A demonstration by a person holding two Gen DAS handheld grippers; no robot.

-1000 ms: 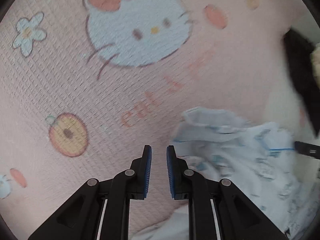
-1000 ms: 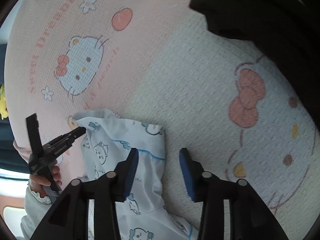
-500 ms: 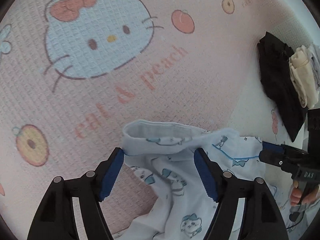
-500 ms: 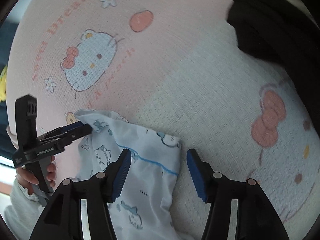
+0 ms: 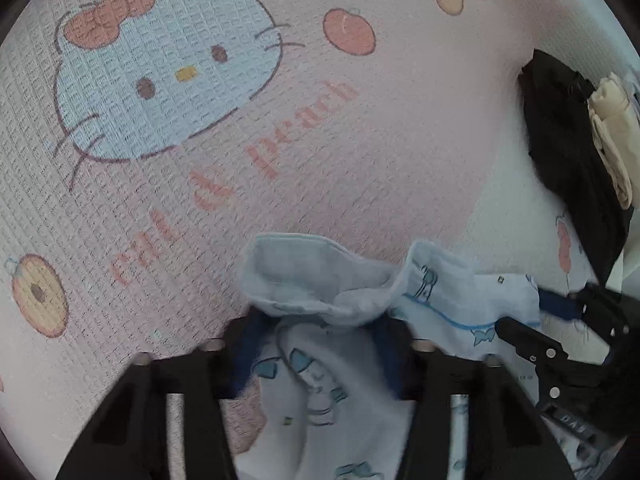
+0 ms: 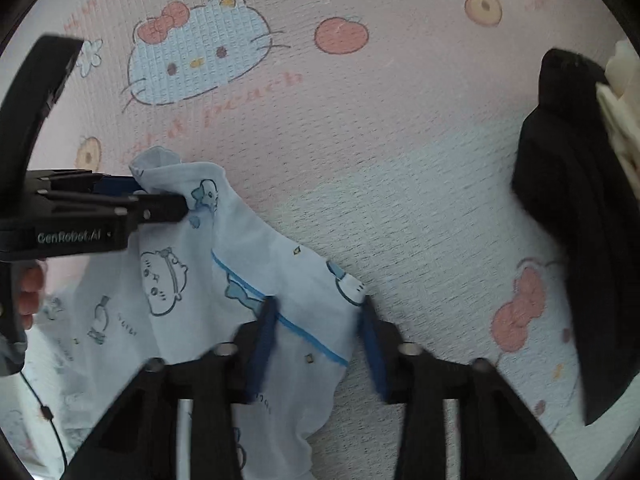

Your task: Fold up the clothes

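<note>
From the left wrist view, a pink waffle-weave blanket point(image 5: 360, 152) fills nearly everything, with a big cartoon cat face at the upper left and peach-coloured lettering running through the middle; the round fruit print at the far left is cut by the dark lens rim. Low in the centre lies the light blue printed garment point(image 5: 320, 292), its plain hemmed edge bunched up and folded over itself. The left gripper point(image 5: 316, 350) points down into that bunch, its jaws closing with the cloth between them. The blue pads are smeared by motion and half buried in fabric, so I can't tell whether they press on it yet. Toward the lower right the right gripper point(image 5: 538, 314) comes in from the side, its tips at the garment's corner, its handle cut off by the frame edge. At the far right a black garment point(image 5: 568, 148) lies heaped with a cream cloth point(image 5: 612, 136) on it, both partly lost at the edge.

In the right wrist view the left gripper point(image 6: 160, 196) enters from the left with fingertips of the person's hand point(image 6: 30, 294) just visible below. The blue garment point(image 6: 192, 280) spreads from there to the bottom centre, where the right gripper point(image 6: 318, 344) straddles its striped corner, jaws closing, pads blurred. The right pad seems clear of the cloth. The garment's lower part is hidden behind the gripper's black arms.
</note>
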